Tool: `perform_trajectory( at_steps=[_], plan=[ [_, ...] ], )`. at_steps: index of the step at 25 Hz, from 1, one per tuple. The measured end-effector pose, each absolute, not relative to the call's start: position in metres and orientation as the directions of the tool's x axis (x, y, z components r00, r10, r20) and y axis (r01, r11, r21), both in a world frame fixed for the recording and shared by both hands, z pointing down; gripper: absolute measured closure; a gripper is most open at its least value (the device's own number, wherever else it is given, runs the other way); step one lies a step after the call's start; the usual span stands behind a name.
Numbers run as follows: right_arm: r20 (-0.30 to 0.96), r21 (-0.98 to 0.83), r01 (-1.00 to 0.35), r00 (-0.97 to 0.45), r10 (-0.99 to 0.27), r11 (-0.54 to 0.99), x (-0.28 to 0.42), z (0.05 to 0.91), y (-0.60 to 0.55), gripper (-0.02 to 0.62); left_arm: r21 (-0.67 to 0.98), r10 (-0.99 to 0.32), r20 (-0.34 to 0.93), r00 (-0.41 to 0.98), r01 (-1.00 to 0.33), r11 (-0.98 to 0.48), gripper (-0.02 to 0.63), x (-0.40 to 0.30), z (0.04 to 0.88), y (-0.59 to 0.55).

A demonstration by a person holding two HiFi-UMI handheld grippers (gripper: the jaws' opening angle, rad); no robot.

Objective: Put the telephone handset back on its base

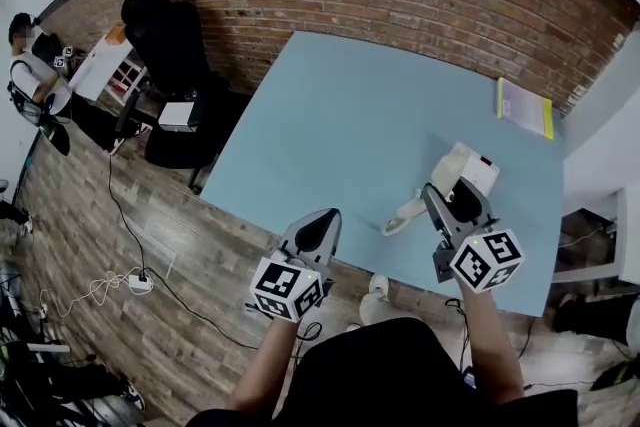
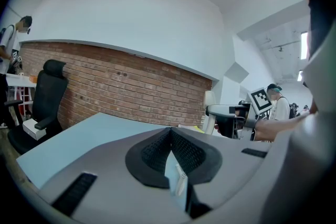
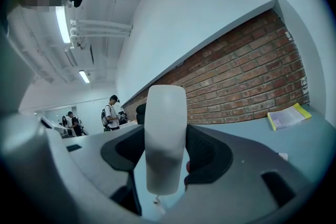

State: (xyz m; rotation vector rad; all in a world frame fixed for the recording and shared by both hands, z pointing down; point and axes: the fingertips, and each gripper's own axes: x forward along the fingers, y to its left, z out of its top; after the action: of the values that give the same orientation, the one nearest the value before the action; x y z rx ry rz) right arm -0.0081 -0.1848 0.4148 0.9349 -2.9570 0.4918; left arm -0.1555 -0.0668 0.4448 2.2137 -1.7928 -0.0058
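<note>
1. Lower right of the head view: right tool, jaws clamped on the white handset. In the right gripper view the handset stands upright between the jaws, gripped about mid-length.
2. Right of centre, just beyond that tool: white base, resting on the blue bench, near the handset. Its cradle is partly hidden by the tool.
3. Lower centre, at the bench's near edge: left tool, jaws together, holding nothing, apart from the base.
4. Step in hand, as judged: carrying the handset across to the base; not yet seated.
5. Handling advice: line the handset's length up with the cradle and lower it level so both ends seat. Release only once it rests. The left tool could steady the base should it slide.
</note>
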Motion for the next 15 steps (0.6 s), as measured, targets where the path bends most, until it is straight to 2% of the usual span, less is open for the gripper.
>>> perform_trajectory(
  at_steps=[15],
  plan=[
    [0.098, -0.331, -0.544, -0.833, -0.545, 0.771, -0.020, 0.422, -0.249, 0.356, 0.203, -0.955, 0.204, 0.215, -0.964, -0.173, 0.597, -0.158, 0.450, -0.126]
  ],
)
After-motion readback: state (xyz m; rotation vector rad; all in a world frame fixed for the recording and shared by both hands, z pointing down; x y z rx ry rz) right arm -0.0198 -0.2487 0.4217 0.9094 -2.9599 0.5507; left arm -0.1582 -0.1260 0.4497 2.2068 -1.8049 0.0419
